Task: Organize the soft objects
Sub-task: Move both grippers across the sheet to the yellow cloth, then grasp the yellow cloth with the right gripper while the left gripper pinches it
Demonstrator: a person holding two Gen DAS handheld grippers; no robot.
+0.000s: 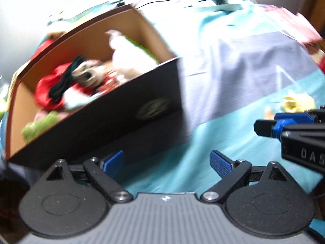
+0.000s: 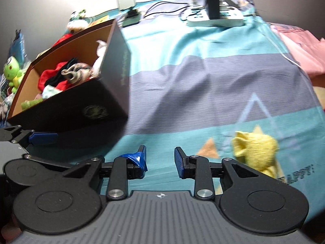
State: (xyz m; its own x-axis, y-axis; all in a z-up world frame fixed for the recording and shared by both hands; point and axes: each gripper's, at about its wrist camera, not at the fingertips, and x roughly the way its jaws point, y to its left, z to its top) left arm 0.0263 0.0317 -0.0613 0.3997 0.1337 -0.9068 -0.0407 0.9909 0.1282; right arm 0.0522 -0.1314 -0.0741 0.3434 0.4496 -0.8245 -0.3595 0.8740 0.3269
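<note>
A black cardboard box (image 1: pixel 126 118) (image 2: pixel 85 101) with a brown inside stands on the bed cover at the left. It holds several soft toys: red cloth (image 1: pixel 50 87), a tan plush (image 1: pixel 89 73) and a white plush (image 1: pixel 128 59). A yellow soft toy (image 2: pixel 256 150) (image 1: pixel 296 102) lies on the cover at the right. My left gripper (image 1: pixel 166 162) is open and empty, just in front of the box. My right gripper (image 2: pixel 160 158) is open and empty, left of the yellow toy.
A teal and grey striped cover (image 2: pixel 203 77) spreads over the surface. A white power strip with plugs (image 2: pixel 215 16) sits at the far edge. A green frog plush (image 2: pixel 13 71) and other toys lie left of the box. Pink cloth (image 2: pixel 300 46) lies at the right.
</note>
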